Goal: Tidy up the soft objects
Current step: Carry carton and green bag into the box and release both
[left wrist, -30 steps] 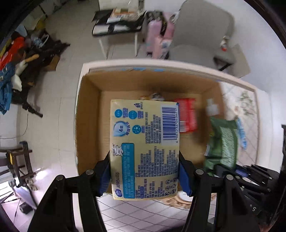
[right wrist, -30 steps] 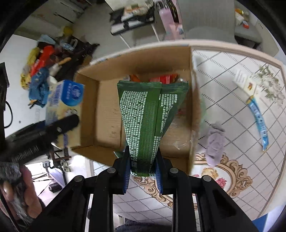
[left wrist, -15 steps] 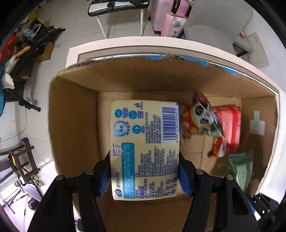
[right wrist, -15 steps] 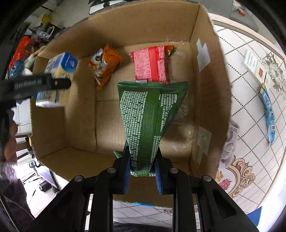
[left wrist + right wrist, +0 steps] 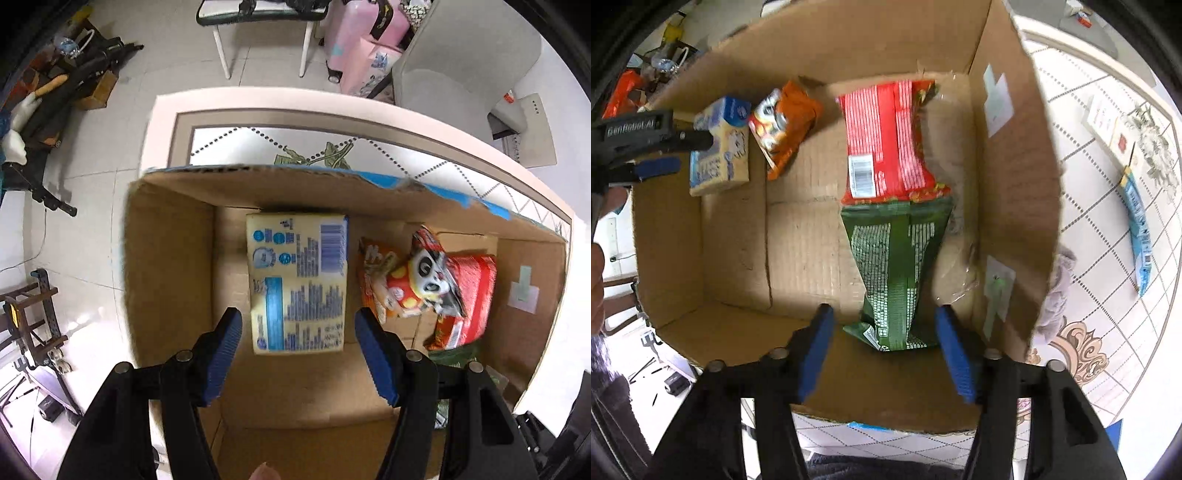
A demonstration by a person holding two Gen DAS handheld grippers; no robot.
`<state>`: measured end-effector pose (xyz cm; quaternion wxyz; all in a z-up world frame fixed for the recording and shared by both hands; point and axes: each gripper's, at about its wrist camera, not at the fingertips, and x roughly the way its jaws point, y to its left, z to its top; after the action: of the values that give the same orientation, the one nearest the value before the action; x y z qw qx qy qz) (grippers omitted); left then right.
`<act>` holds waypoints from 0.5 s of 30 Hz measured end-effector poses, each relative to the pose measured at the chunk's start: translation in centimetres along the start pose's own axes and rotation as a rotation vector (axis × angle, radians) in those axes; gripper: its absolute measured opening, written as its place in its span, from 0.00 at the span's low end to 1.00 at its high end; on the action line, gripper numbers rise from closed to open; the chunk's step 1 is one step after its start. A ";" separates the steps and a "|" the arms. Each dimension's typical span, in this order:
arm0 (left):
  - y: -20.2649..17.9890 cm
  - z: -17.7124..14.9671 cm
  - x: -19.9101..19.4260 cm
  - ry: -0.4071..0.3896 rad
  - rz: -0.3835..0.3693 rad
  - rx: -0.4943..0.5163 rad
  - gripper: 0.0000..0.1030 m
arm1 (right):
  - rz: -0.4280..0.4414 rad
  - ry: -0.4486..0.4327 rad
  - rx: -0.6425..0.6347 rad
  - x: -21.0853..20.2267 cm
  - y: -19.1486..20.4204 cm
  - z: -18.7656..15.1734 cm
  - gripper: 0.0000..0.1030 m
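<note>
A cardboard box stands on the table. My left gripper is open above the box, just behind a yellow tissue pack that lies at the box's far left; that pack also shows in the right wrist view. My right gripper is open, with a green snack bag lying free on the box floor between its fingers. A red snack bag and an orange panda snack bag lie in the box too.
On the patterned table right of the box lie a grey soft toy, a blue sachet and a small card. Past the table stand a grey chair, pink suitcases and floor clutter.
Both grippers opened and let go: the tissue pack now rests against the box's far wall and the green bag lies on the box floor. Both grippers pulled back a little.
</note>
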<state>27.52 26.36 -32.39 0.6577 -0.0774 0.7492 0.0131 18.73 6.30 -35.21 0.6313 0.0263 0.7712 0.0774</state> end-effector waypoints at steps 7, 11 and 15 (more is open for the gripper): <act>0.5 -4.5 -3.6 -0.077 -0.006 0.016 0.60 | -0.008 -0.060 -0.020 -3.4 0.7 -0.3 0.67; 0.3 -7.7 -4.6 -0.096 -0.024 0.014 0.60 | -0.009 -0.083 -0.031 -4.8 1.1 -1.0 0.71; -0.2 -10.8 -6.0 -0.131 -0.015 0.028 0.63 | -0.020 -0.109 -0.046 -6.2 1.4 -2.2 0.77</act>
<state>17.68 25.47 -25.04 0.7065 -0.0729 0.7040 0.0027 17.77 6.59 -28.59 0.6734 0.0081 0.7341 0.0871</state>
